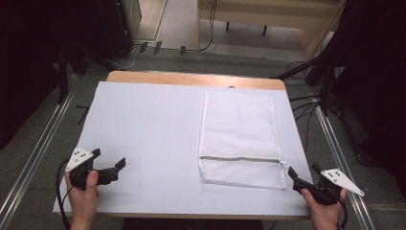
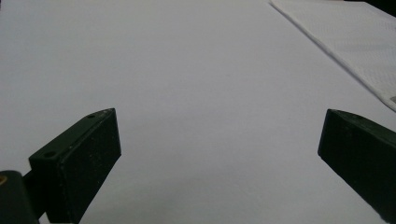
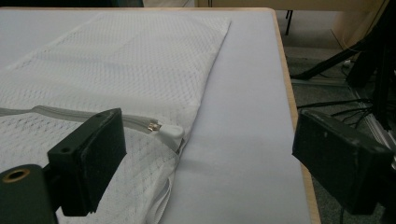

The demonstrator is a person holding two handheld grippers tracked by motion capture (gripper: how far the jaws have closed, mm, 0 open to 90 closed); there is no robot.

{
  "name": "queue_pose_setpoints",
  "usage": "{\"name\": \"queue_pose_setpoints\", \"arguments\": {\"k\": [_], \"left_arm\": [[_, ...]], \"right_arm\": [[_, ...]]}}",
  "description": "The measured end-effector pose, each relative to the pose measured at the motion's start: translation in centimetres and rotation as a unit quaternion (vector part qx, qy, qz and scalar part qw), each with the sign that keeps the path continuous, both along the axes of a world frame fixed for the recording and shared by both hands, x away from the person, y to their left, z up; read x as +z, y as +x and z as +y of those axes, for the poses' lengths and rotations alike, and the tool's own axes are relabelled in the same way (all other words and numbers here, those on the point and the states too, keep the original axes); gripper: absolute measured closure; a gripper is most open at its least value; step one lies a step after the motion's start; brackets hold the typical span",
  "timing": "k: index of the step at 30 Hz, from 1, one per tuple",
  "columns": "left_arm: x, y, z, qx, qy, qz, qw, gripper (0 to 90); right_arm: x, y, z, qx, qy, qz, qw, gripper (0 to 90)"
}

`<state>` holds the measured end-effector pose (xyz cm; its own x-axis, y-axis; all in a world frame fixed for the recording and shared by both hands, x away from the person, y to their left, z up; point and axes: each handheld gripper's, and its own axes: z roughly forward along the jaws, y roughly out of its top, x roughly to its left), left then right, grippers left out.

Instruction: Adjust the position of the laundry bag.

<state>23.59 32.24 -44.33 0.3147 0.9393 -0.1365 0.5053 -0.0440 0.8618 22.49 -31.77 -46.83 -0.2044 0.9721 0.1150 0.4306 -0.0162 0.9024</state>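
Left gripper [image 1: 109, 159] low at near left, jaws wide apart. Right gripper [image 1: 304, 172] low at near right, jaws also apart, nothing held.

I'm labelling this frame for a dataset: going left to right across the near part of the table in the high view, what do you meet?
left gripper → bare white table cover → white mesh zip bag → right gripper
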Motion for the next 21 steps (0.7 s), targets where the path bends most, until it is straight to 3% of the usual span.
{"name": "queue_pose_setpoints", "arguments": {"k": [5,6,7,9,12,13,14,15,16,21], "left_arm": [[0.2,0.0,-0.9,-0.008,-0.008,-0.001,0.9999,0.0],[0.4,-0.1,-1.2,-0.022,-0.044,-0.003,0.9988,0.0],[0.4,-0.1,-1.4,-0.024,-0.049,-0.005,0.9985,0.0],[0.5,-0.1,-1.8,-0.022,-0.046,-0.006,0.9987,0.0],[0.8,-0.1,-4.2,-0.013,-0.013,-0.003,0.9998,8.7],[0.8,-0.1,-4.2,-0.013,-0.013,-0.003,0.9998,11.6],[0.8,0.0,-4.9,-0.01,-0.003,-0.001,0.9999,15.2],[0.8,0.2,-5.4,-0.012,-0.001,0.002,0.9999,15.2],[0.7,0.7,-6.6,-0.031,-0.01,0.012,0.9994,14.6],[0.6,1.8,-9.2,-0.039,-0.002,0.024,0.9989,22.2]], "right_arm": [[0.0,0.1,0.1,-0.006,-0.001,-0.003,1.0,12.0],[0.0,0.2,0.2,-0.009,0.003,-0.001,0.9999,12.8],[0.0,0.3,0.3,-0.007,0.003,-0.002,1.0,13.2],[0.0,0.3,0.4,-0.003,0.003,-0.002,1.0,13.2],[0.1,0.5,0.8,0.004,0.002,-0.001,1.0,15.4],[0.1,0.5,0.8,0.004,0.002,-0.001,1.0,15.4],[0.2,0.5,1.0,0.016,0.004,-0.005,0.9999,21.9],[0.2,0.5,1.0,0.016,0.004,-0.005,0.9999,21.9],[0.4,0.5,1.3,0.018,0.003,-0.008,0.9998,21.8],[0.6,0.4,1.6,0.012,0.005,-0.014,0.9998,22.7]]}}
